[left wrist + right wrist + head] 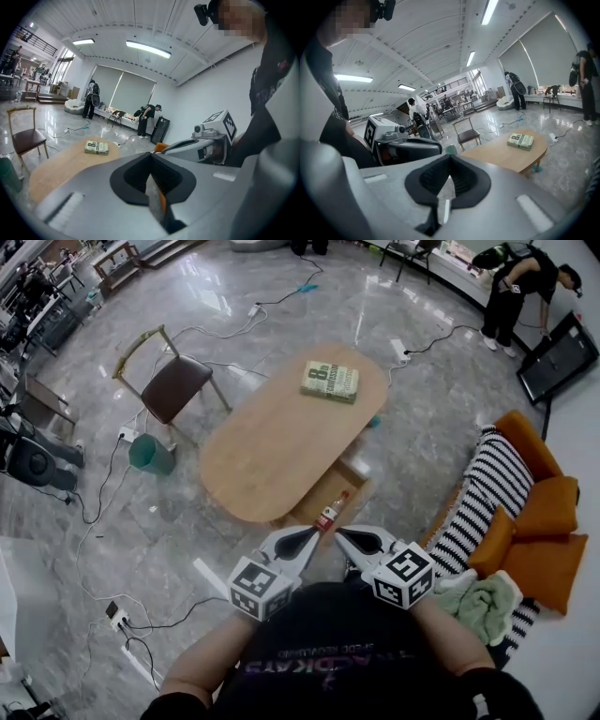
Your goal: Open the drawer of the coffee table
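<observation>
An oval wooden coffee table stands in the middle of the floor with a green book on its far end. A wooden drawer sticks out from under its near edge, and a bottle with a red label lies in it. My left gripper and right gripper hang side by side just short of the drawer, both shut and empty. The left gripper view shows shut jaws, the table and the book. In the right gripper view the jaws are also shut.
A brown chair and a green bin stand left of the table. A sofa with orange cushions and a striped blanket lies to the right. Cables and power strips cross the floor. A person bends at the far right.
</observation>
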`<act>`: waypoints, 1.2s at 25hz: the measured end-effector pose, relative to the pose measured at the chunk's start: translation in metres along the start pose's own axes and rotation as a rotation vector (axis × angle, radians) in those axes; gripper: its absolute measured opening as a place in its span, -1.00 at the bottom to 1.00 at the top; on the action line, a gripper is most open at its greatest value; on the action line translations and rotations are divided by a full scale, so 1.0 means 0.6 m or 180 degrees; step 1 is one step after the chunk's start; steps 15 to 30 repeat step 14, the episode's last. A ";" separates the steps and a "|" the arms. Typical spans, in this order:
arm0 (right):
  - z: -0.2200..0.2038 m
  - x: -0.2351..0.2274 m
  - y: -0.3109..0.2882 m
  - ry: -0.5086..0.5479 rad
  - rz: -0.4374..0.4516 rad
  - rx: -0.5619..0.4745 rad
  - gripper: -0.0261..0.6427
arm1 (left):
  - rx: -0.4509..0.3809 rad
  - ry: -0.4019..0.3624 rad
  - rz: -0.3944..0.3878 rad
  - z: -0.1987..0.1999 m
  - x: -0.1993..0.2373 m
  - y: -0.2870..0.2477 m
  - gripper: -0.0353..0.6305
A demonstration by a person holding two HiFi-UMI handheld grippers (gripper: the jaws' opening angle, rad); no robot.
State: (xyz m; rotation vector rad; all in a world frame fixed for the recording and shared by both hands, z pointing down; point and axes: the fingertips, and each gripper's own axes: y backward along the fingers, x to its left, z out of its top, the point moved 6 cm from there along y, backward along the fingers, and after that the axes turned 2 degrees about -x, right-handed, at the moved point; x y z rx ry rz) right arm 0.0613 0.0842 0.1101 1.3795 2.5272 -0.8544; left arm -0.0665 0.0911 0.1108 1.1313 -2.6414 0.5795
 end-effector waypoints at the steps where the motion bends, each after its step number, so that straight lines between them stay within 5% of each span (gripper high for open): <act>1: 0.000 0.001 0.000 0.0001 0.0001 0.0004 -0.92 | 0.0001 0.0000 0.0000 0.000 0.000 0.001 -0.89; 30: -0.005 0.002 0.000 0.0020 0.0038 0.0040 -0.92 | 0.0011 0.0028 -0.0004 -0.006 -0.004 0.001 -0.89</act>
